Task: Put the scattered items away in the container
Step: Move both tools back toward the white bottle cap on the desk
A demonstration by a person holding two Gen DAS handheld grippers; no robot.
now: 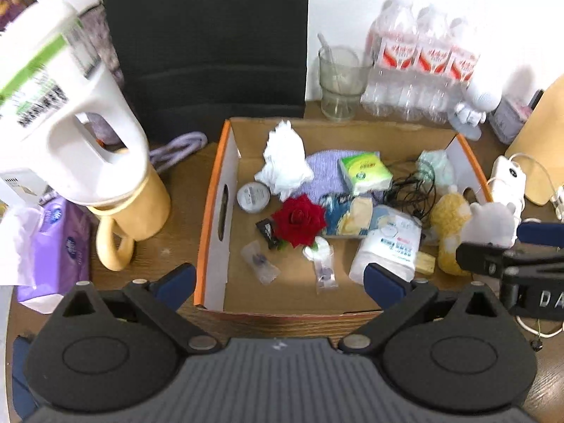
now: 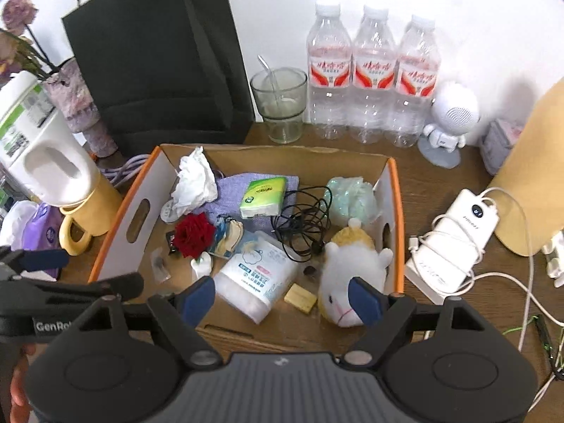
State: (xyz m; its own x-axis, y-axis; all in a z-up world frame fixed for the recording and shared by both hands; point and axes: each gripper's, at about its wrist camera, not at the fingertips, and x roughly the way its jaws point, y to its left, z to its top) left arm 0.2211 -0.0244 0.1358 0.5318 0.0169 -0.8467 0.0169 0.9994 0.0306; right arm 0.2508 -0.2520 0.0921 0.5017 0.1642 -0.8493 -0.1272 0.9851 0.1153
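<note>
Below the left wrist camera, the left gripper (image 1: 282,283) hangs over the cardboard box (image 1: 215,218), jaws spread wide, nothing between them. Inside the box lie a red rose (image 1: 299,220), a tissue pack (image 1: 365,172) and a wipes packet (image 1: 387,246).

Right wrist view: the right gripper (image 2: 282,301) is released, empty, above the box's near edge. A plush toy (image 2: 347,275) lies in the right near corner, partly behind one pad.

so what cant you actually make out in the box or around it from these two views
- Left wrist view: white jug label, blurred.
- Right wrist view: purple cloth, middle hidden under tissue pack and crumpled tissue.
- Both views: small sachets, contents too small.
- Right wrist view: tan object, cut off by the edge.
</note>
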